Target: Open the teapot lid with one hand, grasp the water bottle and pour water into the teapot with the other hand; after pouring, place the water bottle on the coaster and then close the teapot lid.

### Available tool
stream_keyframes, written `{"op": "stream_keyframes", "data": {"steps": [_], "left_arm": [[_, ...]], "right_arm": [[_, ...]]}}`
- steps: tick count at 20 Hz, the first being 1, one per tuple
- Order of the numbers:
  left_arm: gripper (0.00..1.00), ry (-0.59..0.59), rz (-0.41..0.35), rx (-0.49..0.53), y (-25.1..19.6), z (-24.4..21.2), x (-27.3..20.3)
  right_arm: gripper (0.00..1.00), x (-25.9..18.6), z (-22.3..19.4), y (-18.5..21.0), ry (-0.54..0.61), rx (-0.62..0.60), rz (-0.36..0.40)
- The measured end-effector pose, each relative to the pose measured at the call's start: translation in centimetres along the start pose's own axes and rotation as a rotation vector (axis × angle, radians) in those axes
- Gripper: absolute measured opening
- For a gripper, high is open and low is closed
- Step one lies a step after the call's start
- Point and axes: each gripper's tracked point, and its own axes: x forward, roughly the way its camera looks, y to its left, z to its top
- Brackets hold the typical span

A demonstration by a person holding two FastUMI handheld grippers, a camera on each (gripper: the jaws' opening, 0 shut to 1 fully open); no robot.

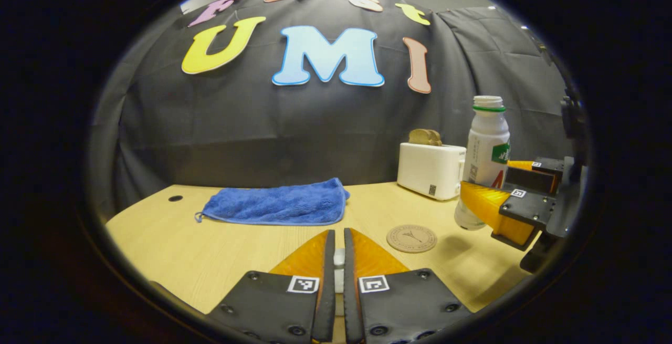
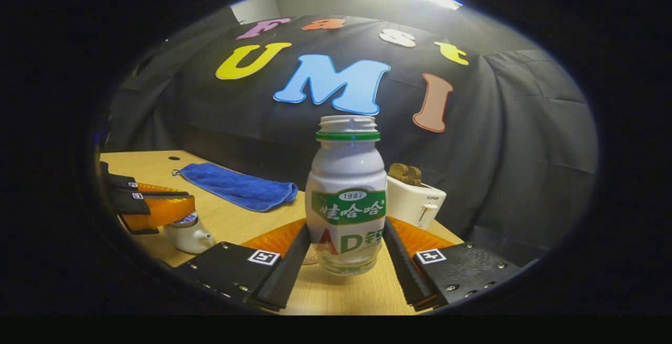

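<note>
A white water bottle [image 2: 346, 212] with a green neck ring and no cap stands upright between my right gripper's [image 2: 346, 224] fingers, which press on its lower body. In the left gripper view the same bottle [image 1: 486, 149] is held at the right by the right gripper [image 1: 499, 184], just right of the round coaster [image 1: 411, 238]. My left gripper [image 1: 338, 233] is shut on a small white knob [image 1: 338, 258]. In the right gripper view the left gripper [image 2: 176, 206] sits on top of the white teapot [image 2: 190, 235], gripping its lid [image 2: 185, 220]. Whether the lid is raised I cannot tell.
A blue towel [image 1: 275, 205] lies at the back of the wooden table [image 1: 210, 249]. A white toaster [image 1: 430, 168] with bread in it stands behind the coaster, close to the bottle. The black cloth wall runs along the table's far edge.
</note>
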Motion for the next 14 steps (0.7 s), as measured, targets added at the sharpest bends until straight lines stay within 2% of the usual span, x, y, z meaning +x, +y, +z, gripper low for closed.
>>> {"op": "stream_keyframes", "data": {"steps": [2, 3, 4, 5, 9, 10, 11, 12, 13, 14], "left_arm": [[0.17, 0.006, -0.001, 0.018, -0.3, -0.3, 0.1], [0.22, 0.006, 0.008, 0.032, -0.2, -0.4, -0.2], [0.2, 0.001, 0.017, 0.044, -0.2, -0.2, -0.3], [0.26, -0.001, 0.021, 0.052, -0.2, -0.3, -0.4], [0.33, -0.034, 0.034, 0.062, -0.2, 0.6, -1.0], [0.27, -0.042, 0.036, 0.058, -0.1, 0.6, -1.1], [0.26, -0.047, 0.037, 0.054, 0.0, 0.7, -1.2], [0.33, -0.052, 0.044, 0.051, 0.2, 1.0, -1.4], [0.32, -0.059, 0.053, 0.049, 0.5, 1.2, -1.5], [0.26, -0.069, 0.061, 0.042, 0.9, 1.5, -1.7]], "right_arm": [[0.79, 0.1, -0.3, 0.2, 0.008, 0.004, 0.006], [0.79, 0.2, -0.4, 0.4, 0.011, 0.007, 0.01], [0.79, 0.2, -0.5, 0.5, 0.014, 0.01, 0.016], [0.79, 0.2, -0.6, 0.7, 0.017, 0.013, 0.022], [0.79, 0.4, -1.0, 1.3, 0.029, 0.032, 0.041], [0.8, 0.5, -1.1, 1.4, 0.029, 0.041, 0.045], [0.79, 0.5, -1.0, 1.5, 0.028, 0.052, 0.049], [0.79, 0.5, -1.0, 1.7, 0.026, 0.063, 0.055], [0.79, 0.5, -1.1, 1.9, 0.026, 0.071, 0.063], [0.79, 0.5, -1.0, 2.2, 0.026, 0.077, 0.071]]}}
